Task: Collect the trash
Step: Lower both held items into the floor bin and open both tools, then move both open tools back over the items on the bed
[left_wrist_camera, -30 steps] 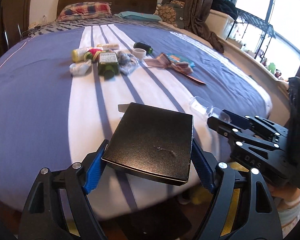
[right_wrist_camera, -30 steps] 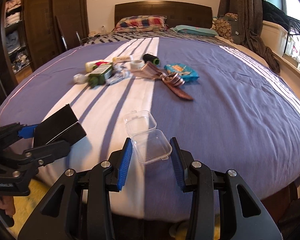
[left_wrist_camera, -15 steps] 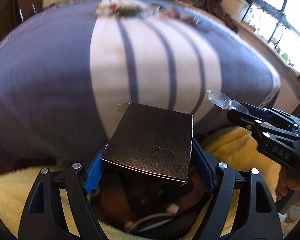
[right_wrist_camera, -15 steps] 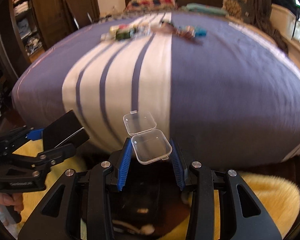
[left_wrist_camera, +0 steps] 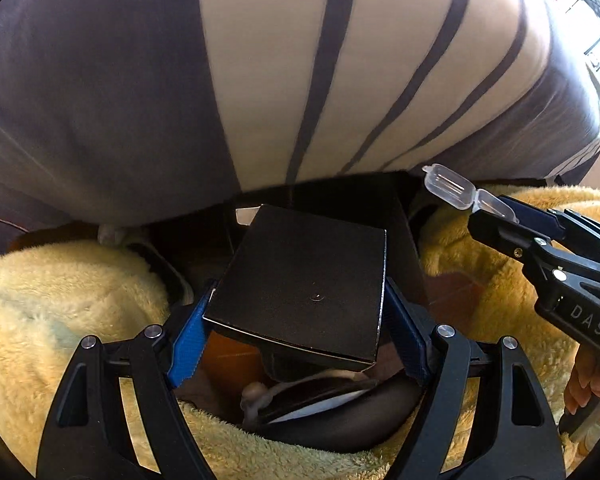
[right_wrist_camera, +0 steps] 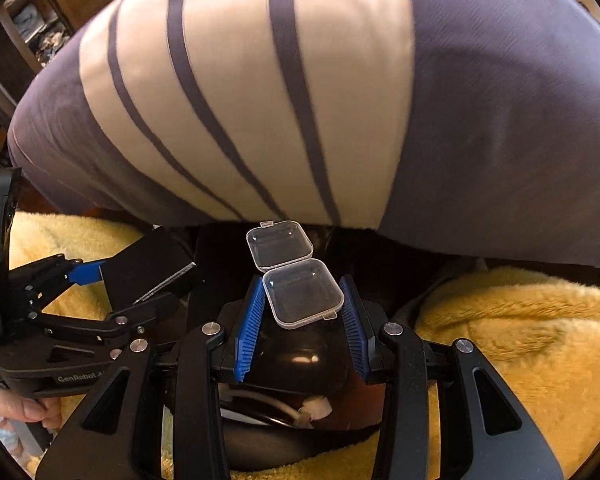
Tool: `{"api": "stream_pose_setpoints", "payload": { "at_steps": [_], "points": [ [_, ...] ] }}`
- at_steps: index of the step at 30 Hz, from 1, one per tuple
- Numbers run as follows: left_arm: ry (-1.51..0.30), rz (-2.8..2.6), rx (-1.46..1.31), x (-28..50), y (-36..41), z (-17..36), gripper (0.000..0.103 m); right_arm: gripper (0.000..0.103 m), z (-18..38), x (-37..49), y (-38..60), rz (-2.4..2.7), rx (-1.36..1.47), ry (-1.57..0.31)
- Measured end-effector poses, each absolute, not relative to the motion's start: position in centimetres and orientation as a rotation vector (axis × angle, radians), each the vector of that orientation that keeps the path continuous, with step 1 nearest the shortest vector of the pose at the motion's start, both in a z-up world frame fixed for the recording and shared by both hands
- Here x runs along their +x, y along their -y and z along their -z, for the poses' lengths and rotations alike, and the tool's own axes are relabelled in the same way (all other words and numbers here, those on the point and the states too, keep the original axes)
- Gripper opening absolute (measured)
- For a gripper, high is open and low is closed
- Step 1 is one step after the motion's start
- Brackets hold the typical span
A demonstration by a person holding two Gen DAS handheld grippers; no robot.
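Both loads have been carried down from the bed (left_wrist_camera: pixel 180 80): the black box (left_wrist_camera: pixel 300 280) clamped in the left gripper (left_wrist_camera: pixel 296 328), the clear case (right_wrist_camera: pixel 302 294) pinched in the right gripper (right_wrist_camera: pixel 302 320), now over the dark bin (right_wrist_camera: pixel 296 360) below the bed, ready for dropping.

Dark bin (right_wrist_camera: pixel 296 364) open below, bed edge (right_wrist_camera: pixel 480 208) ahead, yellow rug (right_wrist_camera: pixel 520 320) flanking

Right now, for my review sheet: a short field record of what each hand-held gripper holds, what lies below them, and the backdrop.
left hand-held gripper: shut on black flat box
right hand-held gripper: shut on clear hinged plastic case, lid open
below: dark bin-like container with white cable inside; identity uncertain
floor: yellow fluffy rug
backdrop: bed edge with purple and white striped cover
visible person: fingers on the left handle
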State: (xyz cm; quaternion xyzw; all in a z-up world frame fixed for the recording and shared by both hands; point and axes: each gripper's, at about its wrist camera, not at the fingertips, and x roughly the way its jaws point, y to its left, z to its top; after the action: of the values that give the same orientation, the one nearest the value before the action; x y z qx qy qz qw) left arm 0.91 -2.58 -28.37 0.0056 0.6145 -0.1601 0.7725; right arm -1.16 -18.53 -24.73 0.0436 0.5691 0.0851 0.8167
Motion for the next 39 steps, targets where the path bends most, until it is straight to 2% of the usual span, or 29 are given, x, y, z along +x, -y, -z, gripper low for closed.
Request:
{"api": "stream_pose_setpoints", "payload": {
  "at_steps": [9,13,18,23,25,34,39],
  "points": [
    [-1.390,0.381,0.006,1.5,3.2,30.0,0.079,0.041,25.9,0.3,19.4,-0.205,0.150,-1.259],
    [-1.375,0.374,0.002,1.5,2.9,29.9,0.092,0.055,25.8,0.3,19.2,-0.186,0.153,-1.244],
    [-1.344,0.358,0.014,1.5,2.9,28.7,0.094,0.063,24.5,0.1,19.4,-0.176,0.166,-1.199],
    [-1.225,0.365,0.016,1.7,2.6,24.4,0.095,0.077,19.5,-0.2,20.7,-0.135,0.152,-1.019],
    [-1.170,0.361,0.008,1.8,2.2,22.5,0.095,0.079,17.0,-0.2,21.5,-0.112,0.137,-0.935],
    [-0.903,0.299,0.025,5.3,1.0,13.2,0.095,0.082,10.3,3.0,24.4,-0.033,0.074,-0.736],
    [-0.856,0.258,0.012,9.1,0.8,11.7,0.095,0.082,9.9,6.9,26.7,0.004,0.106,-0.738]
  ]
}}
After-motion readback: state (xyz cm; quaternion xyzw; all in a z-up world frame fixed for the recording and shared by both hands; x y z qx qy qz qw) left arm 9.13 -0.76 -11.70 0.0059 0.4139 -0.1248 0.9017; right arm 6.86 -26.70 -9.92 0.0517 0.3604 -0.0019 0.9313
